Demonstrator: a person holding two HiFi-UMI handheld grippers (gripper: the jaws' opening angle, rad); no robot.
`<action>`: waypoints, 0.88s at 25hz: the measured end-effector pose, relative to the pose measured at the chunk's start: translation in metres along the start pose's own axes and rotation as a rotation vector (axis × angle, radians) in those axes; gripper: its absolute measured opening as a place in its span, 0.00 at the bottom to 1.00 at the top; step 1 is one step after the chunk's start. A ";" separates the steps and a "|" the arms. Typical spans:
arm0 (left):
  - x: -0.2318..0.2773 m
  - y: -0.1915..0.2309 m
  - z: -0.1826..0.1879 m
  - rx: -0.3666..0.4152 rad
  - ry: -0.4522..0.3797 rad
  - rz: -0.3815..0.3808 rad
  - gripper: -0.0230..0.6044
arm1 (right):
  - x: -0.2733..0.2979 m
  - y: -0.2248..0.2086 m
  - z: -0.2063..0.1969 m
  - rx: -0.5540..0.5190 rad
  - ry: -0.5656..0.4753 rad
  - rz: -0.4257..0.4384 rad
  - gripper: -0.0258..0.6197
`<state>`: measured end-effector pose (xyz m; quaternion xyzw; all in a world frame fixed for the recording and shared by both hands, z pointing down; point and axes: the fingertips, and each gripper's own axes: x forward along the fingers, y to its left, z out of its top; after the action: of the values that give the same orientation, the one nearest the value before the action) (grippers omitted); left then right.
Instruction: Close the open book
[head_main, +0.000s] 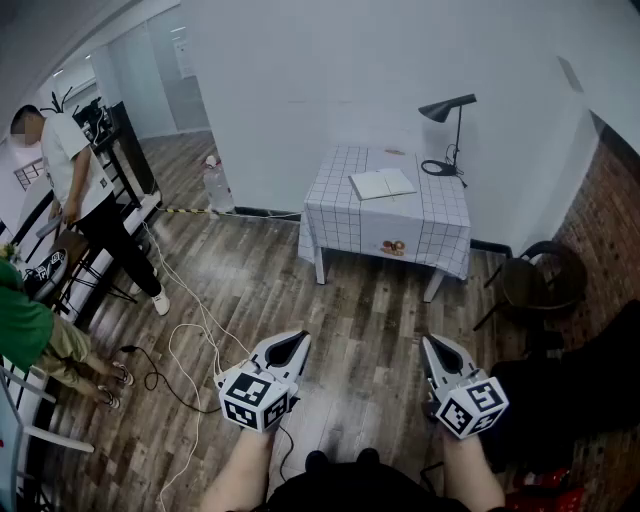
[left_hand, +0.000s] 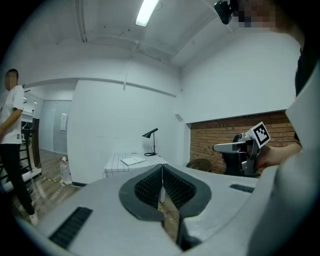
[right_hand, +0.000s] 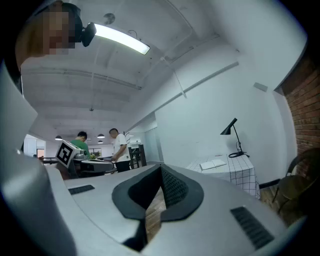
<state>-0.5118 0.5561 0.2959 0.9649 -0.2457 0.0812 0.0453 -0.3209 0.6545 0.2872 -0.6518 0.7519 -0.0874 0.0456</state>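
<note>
Holding the left gripper (head_main: 289, 348) low over the wood floor (head_main: 370, 320), jaws pressed together on nothing. Carrying the right gripper (head_main: 437, 350) alongside, jaws likewise pressed together and empty. Pointing both toward the table (head_main: 440, 225), well ahead by the white wall. Spotting the book (head_main: 381, 183) lying open on the checked top, near the lamp (head_main: 448, 108) at the back corner. Passing a chair (head_main: 535, 280) just right of the table and a person (head_main: 80, 170) standing far left.
</note>
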 end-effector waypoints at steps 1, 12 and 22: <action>0.002 -0.001 0.001 0.000 0.002 -0.001 0.06 | -0.001 -0.001 0.000 0.000 0.000 0.001 0.04; 0.028 -0.031 0.008 0.029 0.004 0.011 0.06 | -0.022 -0.027 -0.005 0.027 0.012 0.038 0.04; 0.047 -0.059 0.004 0.016 0.011 0.038 0.06 | -0.055 -0.067 -0.002 0.099 -0.001 0.094 0.04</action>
<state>-0.4415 0.5855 0.2973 0.9599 -0.2632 0.0892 0.0372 -0.2485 0.7004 0.2998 -0.6129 0.7764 -0.1218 0.0821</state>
